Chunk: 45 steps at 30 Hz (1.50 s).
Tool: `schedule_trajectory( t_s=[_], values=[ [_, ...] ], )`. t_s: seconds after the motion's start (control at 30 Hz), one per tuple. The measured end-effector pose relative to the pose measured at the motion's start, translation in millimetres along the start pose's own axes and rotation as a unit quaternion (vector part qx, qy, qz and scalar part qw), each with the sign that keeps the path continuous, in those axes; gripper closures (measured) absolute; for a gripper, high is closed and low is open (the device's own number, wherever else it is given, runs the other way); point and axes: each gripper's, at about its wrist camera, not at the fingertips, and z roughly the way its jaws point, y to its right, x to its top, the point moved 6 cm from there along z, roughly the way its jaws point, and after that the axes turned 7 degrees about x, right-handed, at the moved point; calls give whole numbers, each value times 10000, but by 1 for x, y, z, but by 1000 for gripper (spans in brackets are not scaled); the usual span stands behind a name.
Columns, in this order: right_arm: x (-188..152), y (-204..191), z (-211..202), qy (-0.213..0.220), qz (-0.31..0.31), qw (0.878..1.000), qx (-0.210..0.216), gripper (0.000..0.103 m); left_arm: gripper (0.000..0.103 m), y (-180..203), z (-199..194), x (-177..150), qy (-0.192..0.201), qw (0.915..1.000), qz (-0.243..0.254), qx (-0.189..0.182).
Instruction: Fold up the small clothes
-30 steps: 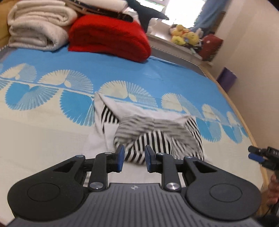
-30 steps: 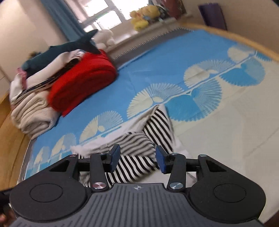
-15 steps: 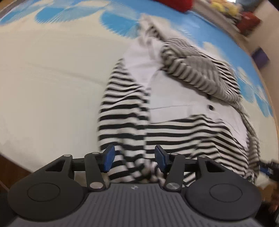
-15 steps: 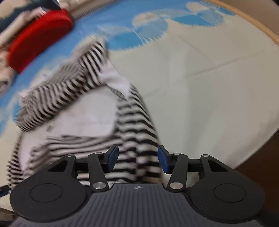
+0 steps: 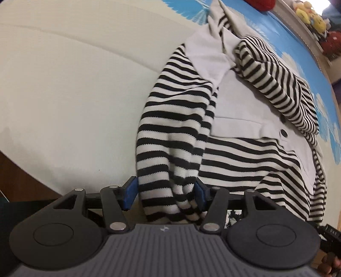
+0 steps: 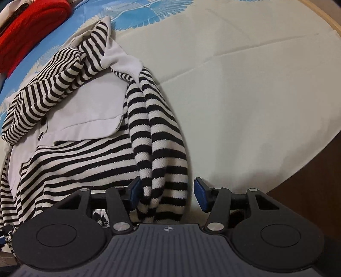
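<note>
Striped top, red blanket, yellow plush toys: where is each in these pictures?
Striped top (image 5: 170, 119): left wrist view, on its striped sleeve.
Red blanket (image 6: 32, 23): right wrist view, on its folded top face.
Yellow plush toys (image 5: 313, 17): left wrist view, on one toy's body.

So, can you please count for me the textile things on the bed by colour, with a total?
Black-and-white striped: 1, the striped cardigan
Red: 1, the folded red blanket
Blue-and-cream: 1, the bed sheet underneath
Total: 3
</note>
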Motion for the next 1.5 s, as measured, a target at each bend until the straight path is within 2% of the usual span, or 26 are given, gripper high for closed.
schedule_trajectory(
  t_s=[0.1, 0.17, 0.23, 0.27, 0.3, 0.33, 0.43, 0.5, 0.57, 0.63, 0.7, 0.8, 1.1, 1.5],
  values=[
    [-2, 1, -1, 5, -36, 10000, -11, 49, 46, 2, -1, -2, 56, 10000, 76, 18],
    [-4, 0, -2, 10, -76, 10000, -10, 50, 58, 4, -1, -3, 72, 9998, 164, -8],
    [-5, 0, -3, 19, -89, 10000, 24, 52, 90, 7, -3, -5, 125, 9995, 271, -119],
    [-5, -1, -3, 31, -77, 9999, 96, 65, 92, 10, -5, -5, 199, 9992, 321, -159],
    [-6, -2, -5, 33, -62, 9997, 228, 86, 95, 11, -11, -4, 322, 9986, 393, -163],
    [-6, -4, -7, 52, -48, 9993, 371, 90, 95, 11, -18, -3, 480, 9977, 455, -156],
    [-2, -8, -27, 414, -17, 9969, 668, 93, 95, 6, -36, -2, 748, 9958, 373, -380],
    [0, -7, -40, 592, 42, 9953, 769, 93, 95, 4, -41, -3, 755, 9952, 366, -510],
    [-1, -3, -42, 577, 96, 9955, 747, 93, 92, 4, -33, -6, 559, 9963, 419, -502],
    [-4, 1, -34, 387, 99, 9972, 625, 91, 85, 2, -22, -6, 300, 9979, 341, -452],
    [-6, 3, -25, 253, 54, 9989, 383, 82, 74, -2, -14, -5, 155, 9990, 164, -382],
    [-7, 4, -19, 222, 44, 9995, 238, 71, 68, -3, -9, -3, 101, 9993, 95, -338],
    [-12, 6, -7, 13, 60, 9999, 121, 67, 66, 4, -1, -9, 10, 9993, 371, -80],
    [-13, 3, -7, -8, -23, 9999, 128, 66, 65, 0, -3, -11, 3, 9992, 402, -91]
  ],
)
